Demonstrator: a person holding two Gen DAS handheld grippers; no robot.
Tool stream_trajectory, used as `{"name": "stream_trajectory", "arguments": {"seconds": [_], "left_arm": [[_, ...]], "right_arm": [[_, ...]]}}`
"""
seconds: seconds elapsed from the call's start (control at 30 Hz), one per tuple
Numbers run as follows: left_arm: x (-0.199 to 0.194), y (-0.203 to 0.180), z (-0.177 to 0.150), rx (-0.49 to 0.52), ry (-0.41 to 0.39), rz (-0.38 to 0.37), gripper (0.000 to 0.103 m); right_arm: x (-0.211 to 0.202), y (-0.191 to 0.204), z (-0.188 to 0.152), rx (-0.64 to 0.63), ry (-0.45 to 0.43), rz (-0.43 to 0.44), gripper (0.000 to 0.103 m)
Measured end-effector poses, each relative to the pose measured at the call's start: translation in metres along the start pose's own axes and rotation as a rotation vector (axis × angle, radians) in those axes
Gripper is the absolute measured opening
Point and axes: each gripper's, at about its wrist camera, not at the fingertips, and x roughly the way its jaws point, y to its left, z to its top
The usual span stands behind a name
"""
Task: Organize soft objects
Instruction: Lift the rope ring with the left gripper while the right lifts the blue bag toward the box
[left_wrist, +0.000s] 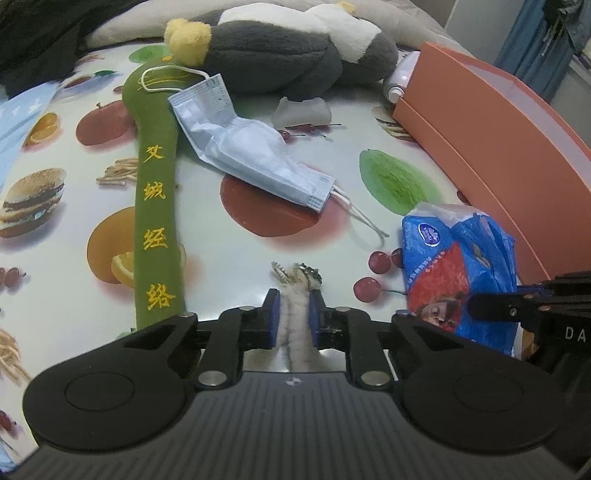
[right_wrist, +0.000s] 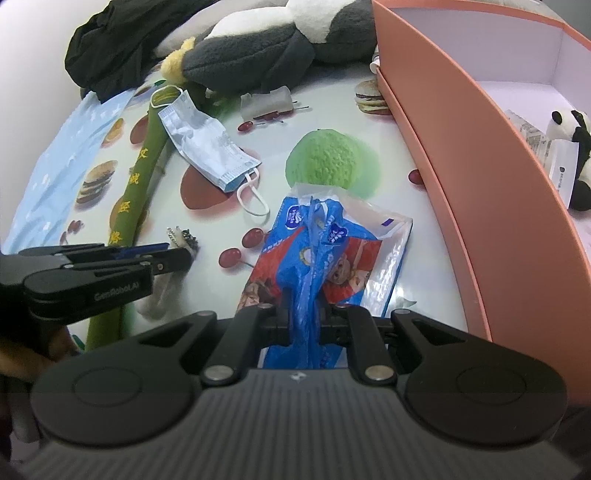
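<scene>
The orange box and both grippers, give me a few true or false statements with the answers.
1. The left gripper is shut on a small striped plush toy. True.
2. The right gripper is open over nothing. False: it is shut on the blue tissue pack.
3. A small panda plush is inside the orange box. True.
4. The face mask is in the box. False: it lies on the fruit-print tablecloth.

Glossy printed cover on the bench; fuzzy plush toy; crinkly shiny plastic packet; matt cardboard box.
</scene>
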Motion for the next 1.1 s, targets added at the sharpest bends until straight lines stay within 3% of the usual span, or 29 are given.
{"name": "stream_trajectory", "arguments": {"seconds": [0.33,0.8,1.1], "left_arm": [[-0.021,-0.004,0.010,-0.111,-0.037,-0.015,0.014],[-0.095,-0.032,0.051,-0.124,-0.184,-0.085,0.014],[-0.127,-0.064,0.072,-0.079,-0.247,-0.152,0.014]], "right_arm": [[-0.022,0.008,0.004,-0.032,-0.057,-0.006,0.013],[-0.091,0.015,0.026,-0.041,-0.193,0.026,0.013],[-0.133,0.005,0.033,-0.016,-0.291,0.004,0.013]]}}
